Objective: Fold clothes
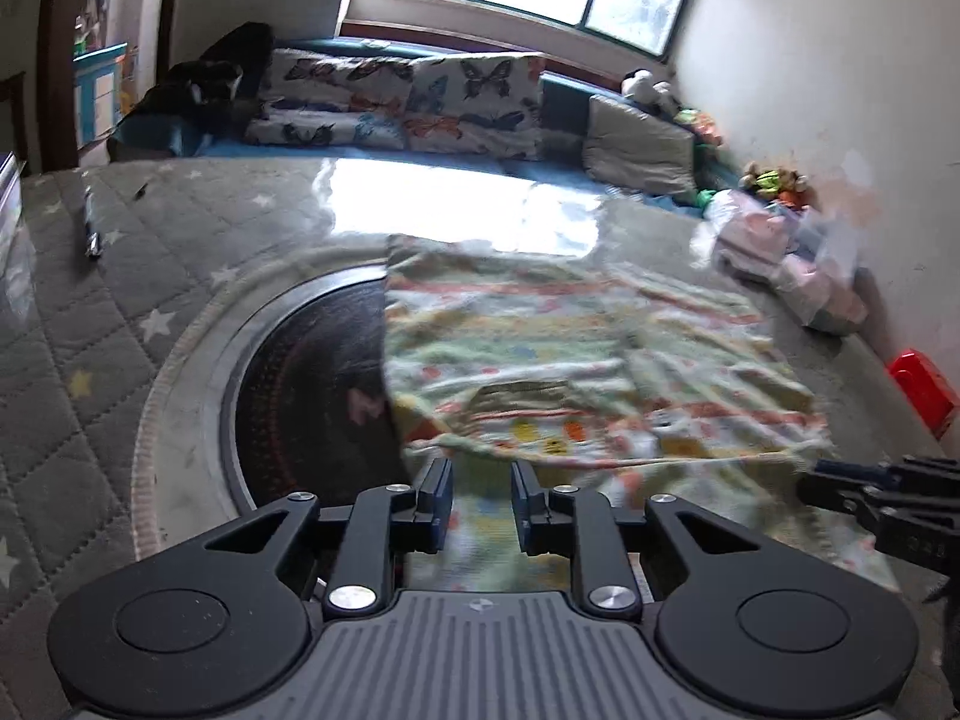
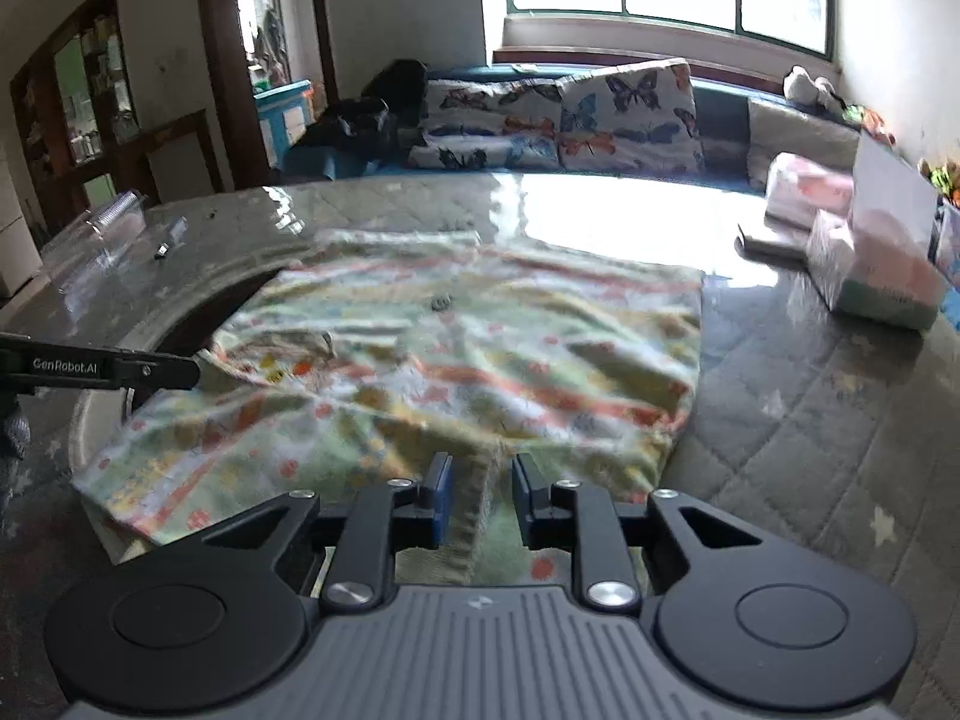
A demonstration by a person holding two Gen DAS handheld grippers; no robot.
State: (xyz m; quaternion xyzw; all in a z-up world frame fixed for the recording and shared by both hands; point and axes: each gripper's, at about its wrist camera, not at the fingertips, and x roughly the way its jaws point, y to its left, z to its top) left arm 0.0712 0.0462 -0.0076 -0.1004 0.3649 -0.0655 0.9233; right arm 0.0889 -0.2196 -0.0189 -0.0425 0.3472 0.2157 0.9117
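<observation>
A pale green patterned garment (image 1: 576,360) with orange and yellow prints lies spread on the table, partly folded over itself; it also shows in the right wrist view (image 2: 468,348). My left gripper (image 1: 480,474) is open just above the garment's near left edge, nothing between its fingers. My right gripper (image 2: 480,468) is open over the garment's near edge, a fold of cloth lying between and below its fingers. The right gripper shows at the right edge of the left wrist view (image 1: 852,480); the left gripper shows at the left of the right wrist view (image 2: 174,372).
The table (image 1: 120,312) has a grey quilted star cover under clear plastic and a round dark inset (image 1: 312,372). A pen (image 1: 91,222) lies far left. Bagged packages (image 2: 864,252) sit at the right. A red object (image 1: 921,390) lies by the wall. A butterfly-cushioned bench (image 1: 420,102) stands behind.
</observation>
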